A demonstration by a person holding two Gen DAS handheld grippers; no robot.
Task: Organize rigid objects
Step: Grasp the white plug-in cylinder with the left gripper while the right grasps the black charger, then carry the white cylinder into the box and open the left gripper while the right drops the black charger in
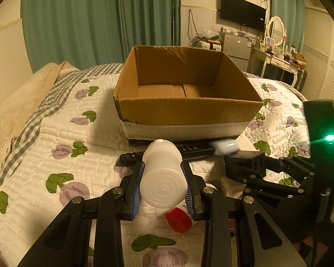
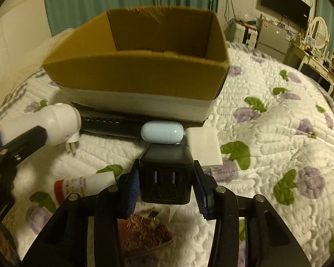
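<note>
My left gripper [image 1: 163, 173] is shut on a white plastic bottle [image 1: 162, 173], held above the quilt just in front of the open cardboard box [image 1: 187, 113]. The bottle also shows in the right wrist view [image 2: 55, 124], at the left. My right gripper [image 2: 165, 178] is shut on a black charger cube [image 2: 165, 175] with USB ports facing the camera; it also shows in the left wrist view [image 1: 245, 161]. The box [image 2: 144, 77] looks empty inside.
On the floral quilt before the box lie a black remote [image 2: 109, 125], a pale blue capsule-shaped object [image 2: 161, 132], a white adapter [image 2: 203, 145], a red-capped tube [image 2: 82, 185] and a brown patterned item [image 2: 144, 233]. A dresser and fridge stand far right.
</note>
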